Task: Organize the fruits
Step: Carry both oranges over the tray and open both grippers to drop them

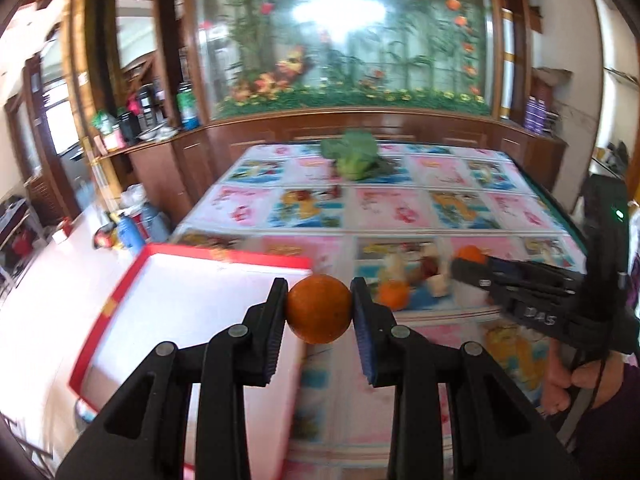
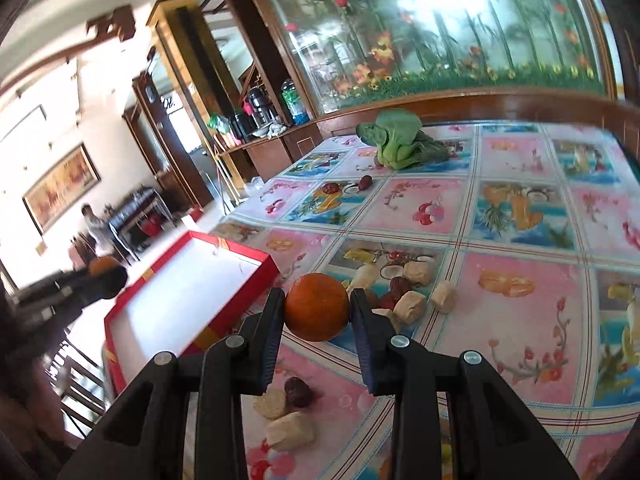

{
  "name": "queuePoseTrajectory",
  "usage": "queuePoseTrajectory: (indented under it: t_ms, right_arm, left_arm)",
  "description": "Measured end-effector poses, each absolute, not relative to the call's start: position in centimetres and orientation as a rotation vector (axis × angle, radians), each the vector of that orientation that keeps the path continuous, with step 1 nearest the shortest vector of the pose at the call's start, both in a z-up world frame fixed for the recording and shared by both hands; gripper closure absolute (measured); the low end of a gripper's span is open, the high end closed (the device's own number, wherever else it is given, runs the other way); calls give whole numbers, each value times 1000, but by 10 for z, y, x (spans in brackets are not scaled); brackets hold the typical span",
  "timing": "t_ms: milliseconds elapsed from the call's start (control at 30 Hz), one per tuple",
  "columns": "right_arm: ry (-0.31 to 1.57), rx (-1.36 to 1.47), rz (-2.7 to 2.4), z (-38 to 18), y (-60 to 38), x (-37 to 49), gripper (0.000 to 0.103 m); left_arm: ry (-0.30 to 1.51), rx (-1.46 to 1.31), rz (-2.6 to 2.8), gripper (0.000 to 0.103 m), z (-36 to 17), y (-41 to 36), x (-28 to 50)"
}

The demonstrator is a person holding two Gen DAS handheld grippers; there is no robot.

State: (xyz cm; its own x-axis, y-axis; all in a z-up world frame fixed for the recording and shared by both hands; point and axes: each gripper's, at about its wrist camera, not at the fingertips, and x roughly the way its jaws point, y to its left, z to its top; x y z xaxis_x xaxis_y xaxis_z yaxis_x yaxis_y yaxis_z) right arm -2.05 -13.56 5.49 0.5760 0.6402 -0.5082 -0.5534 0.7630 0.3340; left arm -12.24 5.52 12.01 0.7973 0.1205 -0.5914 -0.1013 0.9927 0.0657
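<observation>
The left gripper (image 1: 319, 308) pinches an orange (image 1: 319, 309) between its two pads, the fruit sitting at the fingertips and clear of the desk (image 1: 440, 200). Below and to its left lies the red box (image 1: 120, 292), its white inside bare, at the desk's near-left edge. A third orange (image 1: 394, 294) rests on the desk just right of the left gripper, among pale chunks (image 1: 438, 284).

The right gripper (image 2: 318, 307) likewise pinches its own orange (image 2: 317, 307) at the fingertips, held above the patterned cloth. Just beyond it lie pale chunks (image 2: 410, 306) and a dark red fruit (image 2: 396, 286); more chunks and a dark fruit (image 2: 298, 391) lie beneath the gripper. The box (image 2: 224, 248) is to its left, and a leafy green (image 2: 400, 142) lies well apart at the far side. In the left view the right gripper reaches in from the right, a hand (image 1: 568, 384) on its handle.
</observation>
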Motion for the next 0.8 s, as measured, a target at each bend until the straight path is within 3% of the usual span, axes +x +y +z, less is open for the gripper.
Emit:
queuePoseTrajectory:
  t_ms: [233,467,800]
  right_arm:
    - [646,40,636,48,-102,-51,71]
    - [653,3,704,59,3,-106,70]
    - [794,-173,680,19,86,-119,70]
  left_arm:
    - [656,19,248,69,94,132,-154]
    - [659,-17,238,69,78,172,-167]
    - [700,-81,284,69,44,226,-198]
